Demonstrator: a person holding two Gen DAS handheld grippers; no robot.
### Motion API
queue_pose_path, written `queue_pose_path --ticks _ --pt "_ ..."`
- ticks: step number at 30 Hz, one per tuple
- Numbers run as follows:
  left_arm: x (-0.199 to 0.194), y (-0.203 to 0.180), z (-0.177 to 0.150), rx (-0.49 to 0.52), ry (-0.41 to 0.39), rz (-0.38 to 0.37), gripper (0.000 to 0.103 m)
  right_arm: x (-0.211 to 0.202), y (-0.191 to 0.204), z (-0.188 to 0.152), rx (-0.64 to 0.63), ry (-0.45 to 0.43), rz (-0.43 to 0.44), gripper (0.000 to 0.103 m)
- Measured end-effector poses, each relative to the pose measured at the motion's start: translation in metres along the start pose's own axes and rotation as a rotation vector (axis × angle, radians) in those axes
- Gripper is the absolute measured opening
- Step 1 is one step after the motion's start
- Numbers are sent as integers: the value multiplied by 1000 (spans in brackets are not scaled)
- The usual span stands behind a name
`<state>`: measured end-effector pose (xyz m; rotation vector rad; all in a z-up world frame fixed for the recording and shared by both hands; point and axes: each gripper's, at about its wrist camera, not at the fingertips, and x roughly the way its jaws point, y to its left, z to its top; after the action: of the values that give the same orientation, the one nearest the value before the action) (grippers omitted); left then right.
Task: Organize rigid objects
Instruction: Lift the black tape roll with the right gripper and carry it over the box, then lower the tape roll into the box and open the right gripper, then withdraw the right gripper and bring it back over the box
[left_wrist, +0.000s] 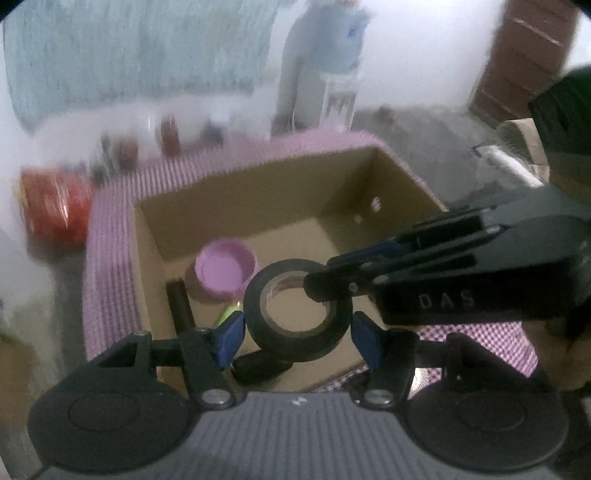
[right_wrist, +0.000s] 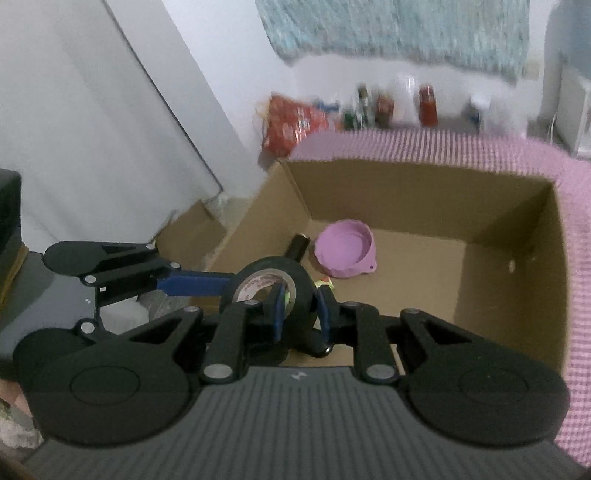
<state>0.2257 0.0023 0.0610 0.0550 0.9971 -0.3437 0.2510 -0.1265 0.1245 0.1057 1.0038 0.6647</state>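
A roll of black tape (left_wrist: 295, 314) hangs over an open cardboard box (left_wrist: 258, 192). My left gripper (left_wrist: 297, 338) has its blue pads on both outer sides of the roll. My right gripper (right_wrist: 301, 310) is shut on the roll's wall (right_wrist: 303, 284), one finger inside the hole, one outside; it also shows in the left wrist view (left_wrist: 328, 284). Inside the box lie a purple lid (left_wrist: 225, 269), a black cylinder (left_wrist: 181, 306), a dark object (left_wrist: 258, 363) and a green-yellow item (left_wrist: 229, 312).
The box stands on a pink checked cloth (right_wrist: 424, 147). Bottles and jars (right_wrist: 426, 105) and a red bag (right_wrist: 291, 123) stand beyond it by the white wall. A brick pillar (left_wrist: 524, 59) is at the far right.
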Motion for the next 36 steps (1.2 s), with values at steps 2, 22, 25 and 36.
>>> queue_pose_path --ticks 2,22,25,36 --pt "18 12 9 -28 57 -12 64 19 -11 10 27 48 10 18" --pt "102 26 17 -69 316 -17 64 117 -59 5 149 314 0 19" --pt "99 24 18 -74 317 -25 64 118 -61 6 161 313 2 20" --pt "29 27 20 -80 158 -16 69 32 -61 -1 199 99 47 26"
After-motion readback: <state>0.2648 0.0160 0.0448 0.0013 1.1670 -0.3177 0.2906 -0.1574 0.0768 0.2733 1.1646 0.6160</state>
